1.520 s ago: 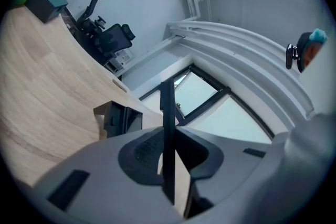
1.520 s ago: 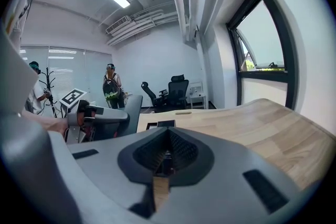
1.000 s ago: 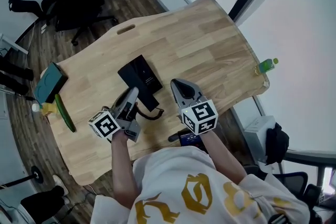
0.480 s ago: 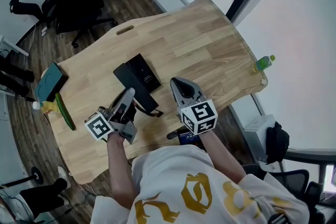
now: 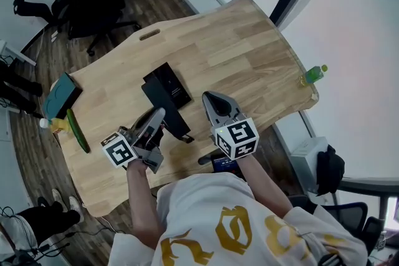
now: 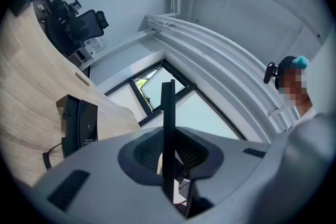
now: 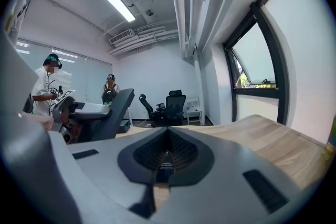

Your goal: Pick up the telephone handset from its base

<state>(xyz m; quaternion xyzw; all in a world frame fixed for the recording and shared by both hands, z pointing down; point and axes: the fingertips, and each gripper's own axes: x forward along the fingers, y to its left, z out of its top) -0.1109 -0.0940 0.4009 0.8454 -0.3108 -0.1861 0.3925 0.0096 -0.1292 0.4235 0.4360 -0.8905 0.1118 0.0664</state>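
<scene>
1. Against a second ago, the left gripper (image 5: 159, 114) (image 6: 168, 165) has drawn a little back toward the person and to their left. Its marker cube (image 5: 118, 149) now sits nearer the edge of the surface (image 5: 249, 59). The right gripper (image 5: 209, 97) (image 7: 168, 140) has hardly shifted.
2. The handset (image 5: 176, 123) (image 6: 168, 107) now lies at a slightly steeper slant across the near side of the base (image 5: 169, 85) (image 6: 79, 123) than half a second ago.
3. The left jaws are pressed onto the handset. In the left gripper view it shows edge-on as a thin dark blade rising from between them.
4. The base rests on the surface to the left of those jaws in that view, apart from them. The cord (image 5: 187, 138) curls at the handset's near end.
5. The right jaws are pressed together with nothing between them. They hang just right of the handset, not touching it.
6. Both bare forearms reach forward from the torso. The left gripper is rolled onto its side, so the surface stands along its view's left edge. The right gripper points level across the surface.
</scene>
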